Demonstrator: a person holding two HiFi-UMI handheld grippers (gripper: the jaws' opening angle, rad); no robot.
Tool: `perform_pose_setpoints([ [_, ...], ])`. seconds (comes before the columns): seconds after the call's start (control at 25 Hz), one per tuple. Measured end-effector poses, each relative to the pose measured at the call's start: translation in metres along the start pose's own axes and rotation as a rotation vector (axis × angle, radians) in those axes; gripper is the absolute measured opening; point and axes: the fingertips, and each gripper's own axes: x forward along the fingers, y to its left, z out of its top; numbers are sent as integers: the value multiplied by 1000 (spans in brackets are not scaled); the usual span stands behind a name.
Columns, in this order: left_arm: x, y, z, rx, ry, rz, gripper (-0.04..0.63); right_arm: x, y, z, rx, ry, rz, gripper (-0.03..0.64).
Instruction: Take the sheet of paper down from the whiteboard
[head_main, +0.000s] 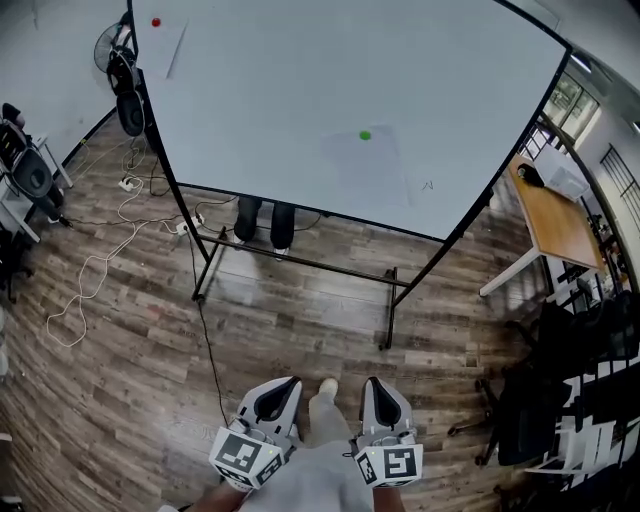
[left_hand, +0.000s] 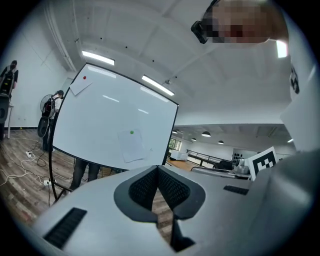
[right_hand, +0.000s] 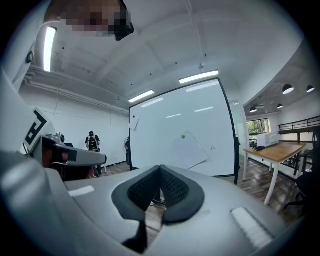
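Observation:
A white sheet of paper (head_main: 368, 170) hangs on the whiteboard (head_main: 300, 80), pinned by a green magnet (head_main: 365, 135). The sheet (left_hand: 131, 145) also shows in the left gripper view and, tilted, in the right gripper view as the sheet (right_hand: 187, 150). A second sheet (head_main: 176, 48) with a red magnet (head_main: 155, 22) sits at the board's top left corner. My left gripper (head_main: 285, 385) and right gripper (head_main: 372, 385) are held low near my body, well short of the board. Both are shut with nothing between the jaws.
The board stands on a black frame (head_main: 300, 262) with legs of a person (head_main: 265, 222) behind it. A wooden table (head_main: 555, 222) stands right, black chairs (head_main: 560, 400) lower right, cables (head_main: 100, 260) on the floor left. Another person (right_hand: 92, 145) stands far off.

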Motion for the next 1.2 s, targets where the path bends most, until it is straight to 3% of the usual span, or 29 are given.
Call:
perform_pose_setpoints([
  [0.28, 53, 43, 14, 25, 18, 6, 6, 69, -16, -3, 21, -13, 12, 11],
  [0.56, 158, 89, 37, 25, 38, 7, 6, 167, -83, 10, 32, -20, -4, 11],
  [0.96, 326, 147, 105, 48, 9, 27, 6, 317, -188, 51, 29, -45, 3, 11],
  [1.2, 382, 163, 117, 43, 20, 21, 6, 373, -219, 66, -17, -57, 21, 11],
])
